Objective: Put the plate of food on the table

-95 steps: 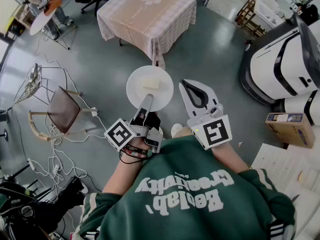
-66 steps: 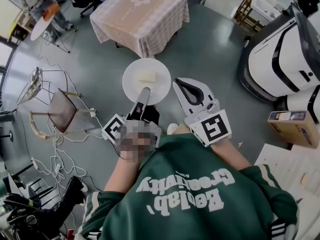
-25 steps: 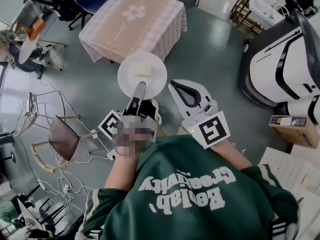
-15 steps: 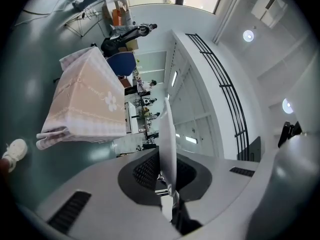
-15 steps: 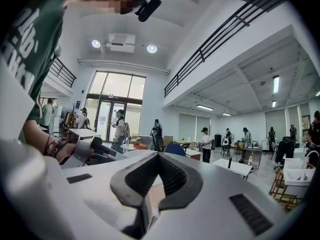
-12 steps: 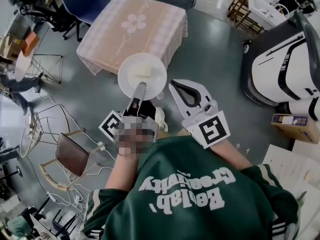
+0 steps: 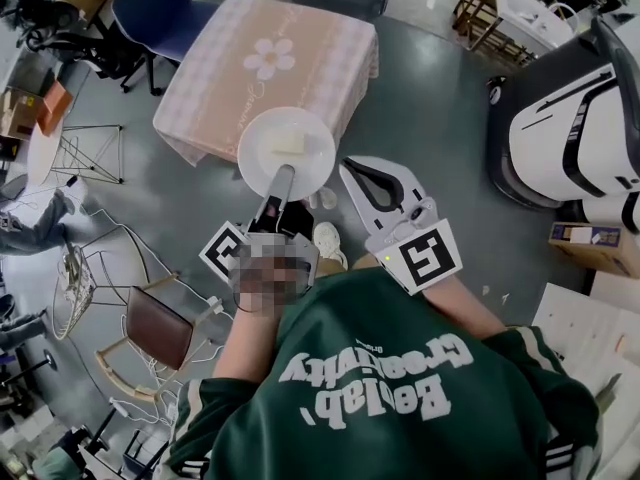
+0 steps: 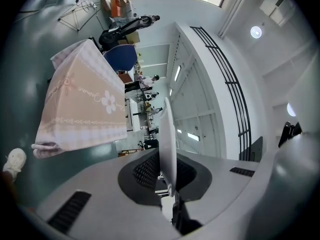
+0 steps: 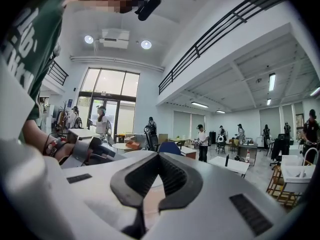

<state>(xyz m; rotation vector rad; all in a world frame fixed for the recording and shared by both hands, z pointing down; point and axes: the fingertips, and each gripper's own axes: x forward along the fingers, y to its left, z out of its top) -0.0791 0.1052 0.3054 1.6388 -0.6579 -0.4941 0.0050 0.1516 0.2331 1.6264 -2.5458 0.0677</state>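
A white plate (image 7: 287, 153) with a pale block of food (image 7: 290, 144) is carried level in front of me. My left gripper (image 7: 283, 175) is shut on the plate's near rim. In the left gripper view the plate (image 8: 167, 139) shows edge-on between the jaws. The table (image 7: 270, 63), covered with a pink checked cloth with a flower print, stands just ahead; the plate's far edge overlaps its near corner in the head view. The table (image 8: 82, 104) also shows at the left of the left gripper view. My right gripper (image 7: 352, 166) is beside the plate on the right, shut and empty.
A large white machine (image 7: 570, 118) stands at the right, a cardboard box (image 7: 585, 238) beside it. A blue chair (image 7: 150, 8) is behind the table. A wooden chair (image 7: 160, 318) and floor cables (image 7: 100, 268) lie at the left. My shoe (image 7: 327, 238) shows below the plate.
The table has come closer in the head view and now lies under the plate's far edge. Both grippers keep the same pose, the left still holding the plate.
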